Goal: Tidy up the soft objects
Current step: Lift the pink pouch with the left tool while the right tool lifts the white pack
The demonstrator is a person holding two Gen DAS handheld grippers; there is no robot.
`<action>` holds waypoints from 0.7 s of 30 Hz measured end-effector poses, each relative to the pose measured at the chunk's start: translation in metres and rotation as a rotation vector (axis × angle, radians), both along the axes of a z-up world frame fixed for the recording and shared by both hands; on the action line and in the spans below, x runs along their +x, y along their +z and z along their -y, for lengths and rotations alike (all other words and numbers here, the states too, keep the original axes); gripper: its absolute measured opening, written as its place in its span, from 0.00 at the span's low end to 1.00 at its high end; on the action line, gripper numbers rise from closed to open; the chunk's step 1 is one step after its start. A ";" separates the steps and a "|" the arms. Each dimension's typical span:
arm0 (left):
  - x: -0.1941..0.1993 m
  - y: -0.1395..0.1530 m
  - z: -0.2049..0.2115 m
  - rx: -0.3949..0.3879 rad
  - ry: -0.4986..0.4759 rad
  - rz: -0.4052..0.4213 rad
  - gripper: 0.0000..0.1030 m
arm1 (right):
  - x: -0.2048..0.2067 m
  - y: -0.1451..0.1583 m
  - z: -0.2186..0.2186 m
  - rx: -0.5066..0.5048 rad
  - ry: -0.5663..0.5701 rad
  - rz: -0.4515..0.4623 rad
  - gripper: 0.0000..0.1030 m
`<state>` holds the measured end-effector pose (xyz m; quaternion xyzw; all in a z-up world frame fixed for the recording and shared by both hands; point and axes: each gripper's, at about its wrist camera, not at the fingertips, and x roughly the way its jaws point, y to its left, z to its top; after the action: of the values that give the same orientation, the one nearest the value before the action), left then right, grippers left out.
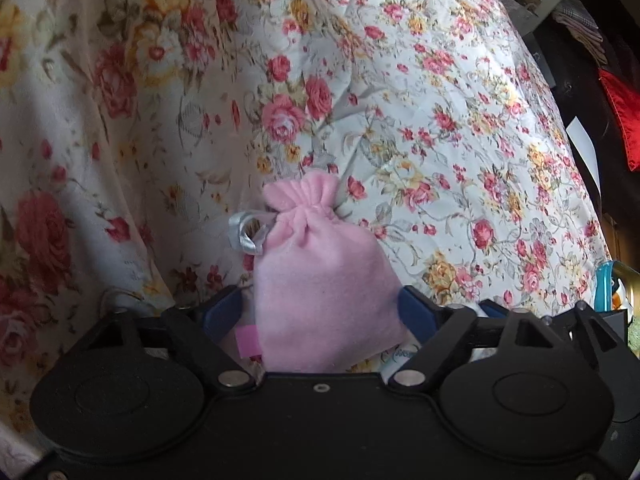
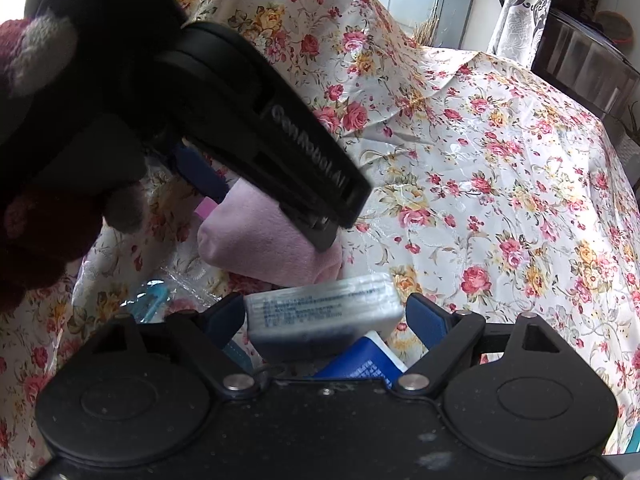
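my left gripper [image 1: 320, 308] is clamped on the pink velvet pouch [image 1: 316, 276], its blue pads [image 1: 222, 312] pressing both sides of the pouch's lower body. the pouch stands upright between them, its gathered neck pointing away from me and a silver ribbon [image 1: 248, 232] looped out on the neck's left side. a small pink tag [image 1: 248, 342] sticks out at the pouch's lower left. behind the pouch spreads the floral cloth [image 1: 460, 120], creased and draped.

from my right wrist view, the left gripper [image 2: 276, 196] comes in from the upper left over the pouch [image 2: 256, 236], and my left hand [image 2: 44, 168] in a dark red knit glove holds it. just in front of the pouch, my right gripper [image 2: 324, 316] has its blue pads on either side of a clear-wrapped tissue pack [image 2: 320, 304]; i cannot tell whether they are gripping it or only bracketing it. a blue packet [image 2: 360, 356] lies below the tissue pack, close to the gripper body. left of the pouch, a clear plastic wrapper [image 2: 168, 284] with something teal inside rests on the floral cloth [image 2: 500, 200].
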<state>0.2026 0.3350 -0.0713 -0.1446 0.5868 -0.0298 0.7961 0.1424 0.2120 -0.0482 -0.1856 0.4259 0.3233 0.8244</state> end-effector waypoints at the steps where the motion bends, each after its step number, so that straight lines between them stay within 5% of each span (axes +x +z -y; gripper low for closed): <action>1: 0.000 -0.002 0.000 -0.007 -0.002 -0.008 0.76 | 0.001 -0.001 0.000 -0.002 -0.001 -0.003 0.85; 15: 0.000 -0.003 0.002 -0.007 -0.004 -0.013 0.81 | 0.017 0.009 0.017 0.051 -0.015 -0.048 0.85; 21: 0.000 -0.004 0.003 -0.003 -0.013 -0.010 0.76 | 0.003 -0.001 0.004 -0.046 0.056 0.030 0.85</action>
<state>0.2023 0.3316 -0.0754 -0.1421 0.5916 -0.0354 0.7928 0.1454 0.2079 -0.0488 -0.2212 0.4156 0.3336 0.8168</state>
